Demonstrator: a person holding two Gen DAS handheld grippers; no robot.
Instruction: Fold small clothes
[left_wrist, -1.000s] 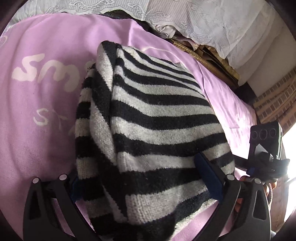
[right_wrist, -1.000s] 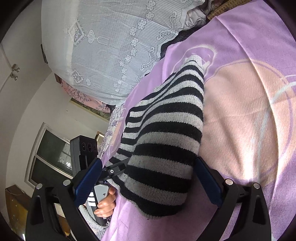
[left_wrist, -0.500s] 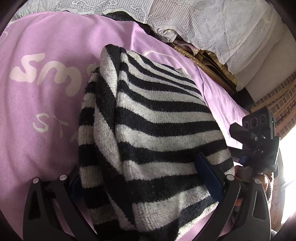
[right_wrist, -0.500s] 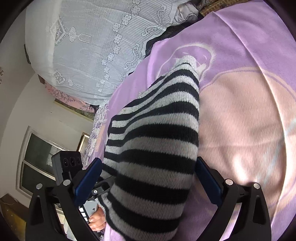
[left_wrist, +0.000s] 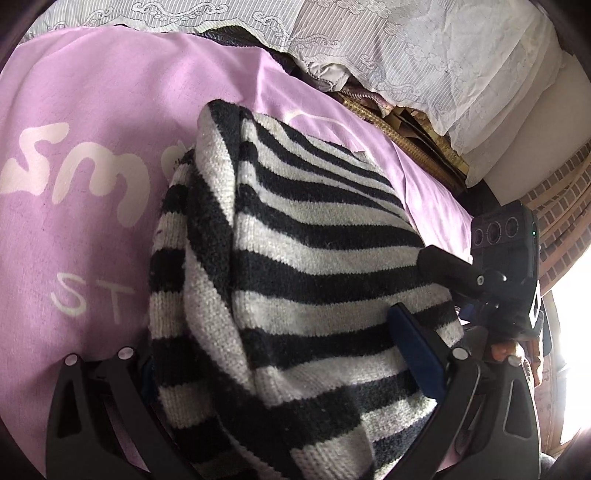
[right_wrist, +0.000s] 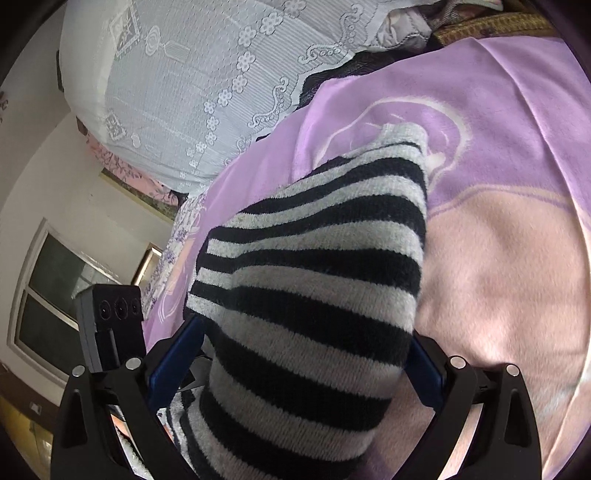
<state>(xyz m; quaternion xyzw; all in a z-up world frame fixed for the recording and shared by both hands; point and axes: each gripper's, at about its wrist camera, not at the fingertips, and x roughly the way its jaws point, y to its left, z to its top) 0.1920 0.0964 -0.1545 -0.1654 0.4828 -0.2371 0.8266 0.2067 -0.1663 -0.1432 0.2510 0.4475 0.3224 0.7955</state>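
Note:
A folded black-and-white striped knit sweater (left_wrist: 314, 240) lies on a purple blanket (left_wrist: 74, 110) with white lettering. My left gripper (left_wrist: 277, 350) stands open at its near edge, and the knit bulges between the wide-apart fingers and hides the left pad. In the right wrist view the sweater (right_wrist: 314, 258) fills the gap of my right gripper (right_wrist: 304, 332), which is also open, blue pads against both sides of the fold. Each gripper shows in the other's view: the right gripper (left_wrist: 498, 266) beside the sweater's right edge, the left gripper (right_wrist: 110, 321) at lower left.
A pink patch of the blanket (right_wrist: 498, 277) lies right of the sweater. White lace covers (left_wrist: 406, 44) drape over piled things at the back. A brick wall (left_wrist: 554, 206) and a bright window are on the right, and a person's fingers (left_wrist: 506, 350) hold the right gripper.
Both grippers have pushed forward along the sweater, which now fills more of each view. The right gripper has drawn closer to the sweater's edge in the left wrist view. Finger spacing is unchanged.

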